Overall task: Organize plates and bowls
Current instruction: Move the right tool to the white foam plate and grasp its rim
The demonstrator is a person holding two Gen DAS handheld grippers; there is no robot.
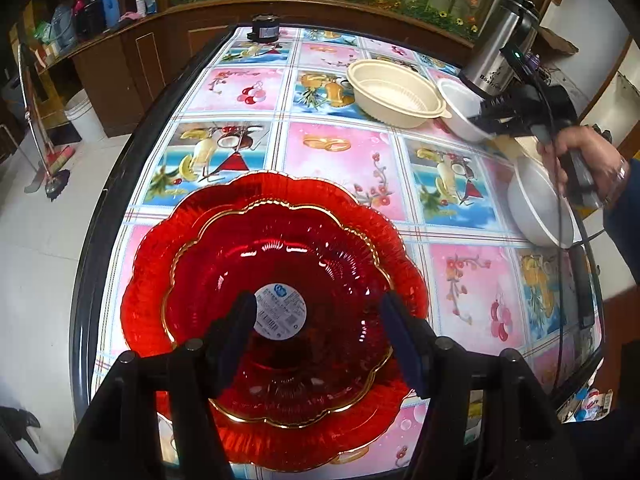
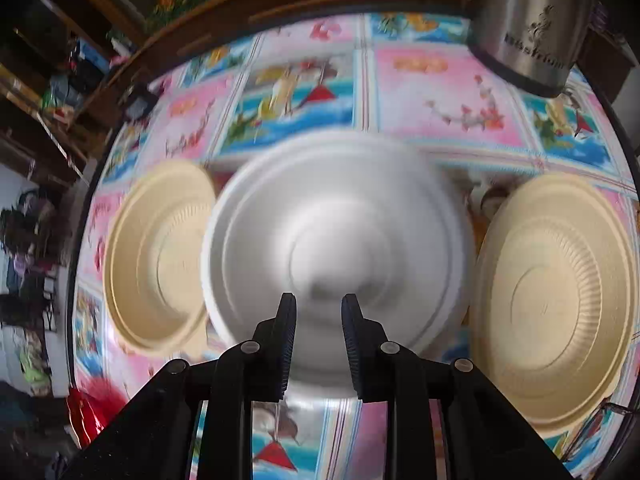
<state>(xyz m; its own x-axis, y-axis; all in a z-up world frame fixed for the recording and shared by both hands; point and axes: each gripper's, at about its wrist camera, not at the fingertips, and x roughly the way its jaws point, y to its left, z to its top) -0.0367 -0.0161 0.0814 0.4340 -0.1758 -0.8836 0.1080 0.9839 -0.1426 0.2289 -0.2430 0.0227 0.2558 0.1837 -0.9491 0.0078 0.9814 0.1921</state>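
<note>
Two red scalloped glass plates, a gold-rimmed one (image 1: 276,300) stacked on a larger one (image 1: 148,292), lie on the table's near left. My left gripper (image 1: 318,320) hovers open just above them, holding nothing. My right gripper (image 2: 319,312) is shut on the near rim of a white bowl (image 2: 340,236), held tilted above the table; it also shows in the left wrist view (image 1: 460,108). Two cream bowls sit on either side of it, one left (image 2: 160,256), one right (image 2: 556,308). Another white bowl (image 1: 536,208) rests near the right hand.
A steel kettle (image 2: 528,28) stands at the table's far right corner. A small black device (image 1: 264,28) sits at the far edge. The floral tablecloth (image 1: 340,152) covers the table; its black edge (image 1: 104,216) drops off on the left.
</note>
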